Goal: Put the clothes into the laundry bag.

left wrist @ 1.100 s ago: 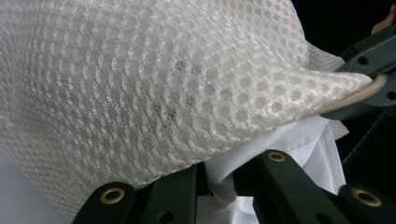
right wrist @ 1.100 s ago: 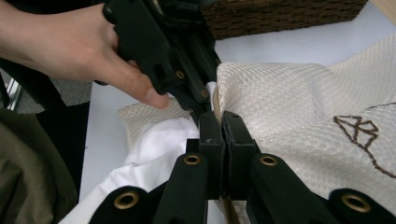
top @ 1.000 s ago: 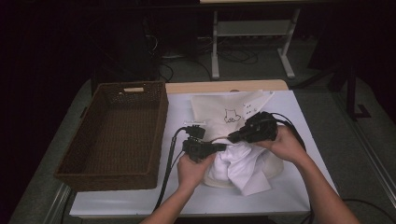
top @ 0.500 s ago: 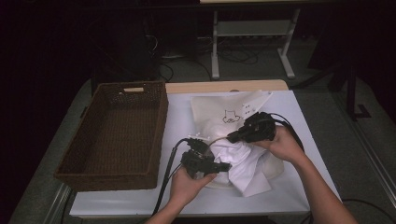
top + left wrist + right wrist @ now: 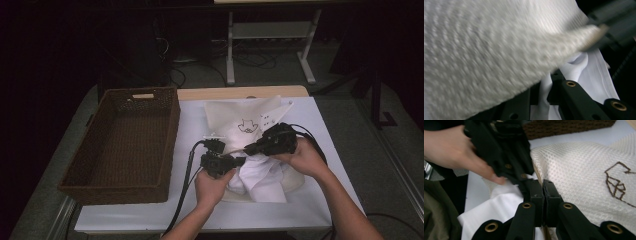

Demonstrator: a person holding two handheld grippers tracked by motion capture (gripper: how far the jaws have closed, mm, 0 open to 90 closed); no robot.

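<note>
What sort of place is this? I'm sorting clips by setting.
Probably a lab or workshop recording station: a covered table with a wicker basket, cables on the floor, and a metal-framed bench behind.

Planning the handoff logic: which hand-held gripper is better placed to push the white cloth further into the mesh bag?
Left, probably. The left hand-held gripper has the white cloth between its jaws at the bag's opening. The right hand-held gripper is shut on the mesh bag edge, holding it.

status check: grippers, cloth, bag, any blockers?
Right gripper shut on mesh bag edge. Left gripper pinching white cloth. Basket apart, left of them. Nothing blocking.
</note>
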